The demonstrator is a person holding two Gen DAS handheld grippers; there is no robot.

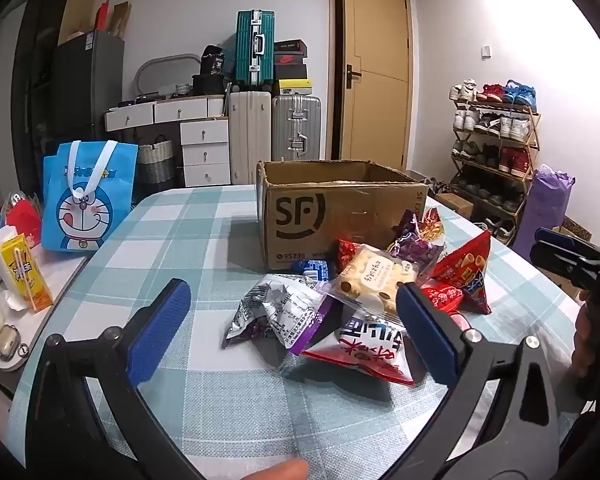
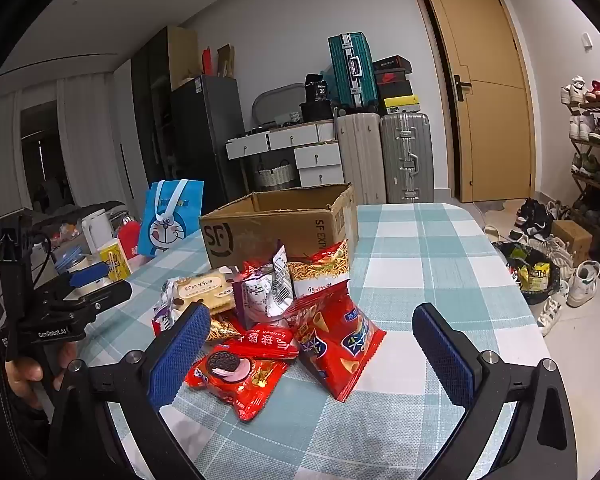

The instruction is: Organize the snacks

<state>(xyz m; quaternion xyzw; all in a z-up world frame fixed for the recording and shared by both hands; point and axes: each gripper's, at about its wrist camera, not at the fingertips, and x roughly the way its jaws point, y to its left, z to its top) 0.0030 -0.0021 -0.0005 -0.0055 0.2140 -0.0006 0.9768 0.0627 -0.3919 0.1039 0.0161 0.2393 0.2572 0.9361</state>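
Left claw [image 1: 292, 320]: released, jaws spread wide, nothing between the blue pads; it hangs over the near edge of the snack pile, pointing slightly down.
Right claw [image 2: 310, 340]: released, jaws wide apart and empty; it hangs above the red packets at the near side of the pile.
Snack pile [image 2: 276, 308]: heaped on the table just in front of the cardboard box, packets overlapping one another.
Cone-snack bag [image 2: 336, 344]: red with blue print, nearest the right claw, standing tilted at the pile's right side.
Oreo packet [image 2: 236, 376]: red, lying flat at the near edge of the pile, partly under another red packet.
Noodle-snack bag [image 2: 320, 268]: leaning against the front of the box.
Silver and purple bag [image 1: 276, 314]: crumpled, at the pile's left side in the left wrist view.
Biscuit pack [image 1: 374, 274]: clear wrapper with pale biscuits, lying on top of other packets.
Cardboard box [image 1: 340, 216]: open-topped, marked SF, standing on the table behind the pile; its inside cannot be seen.
Table [image 1: 172, 236]: covered in a light blue and white checked cloth.
Doraemon bag [image 1: 86, 196]: blue tote, upright on a lower surface left of the table.
Yellow drink carton [image 1: 26, 272]: near the tote, on that same surface.
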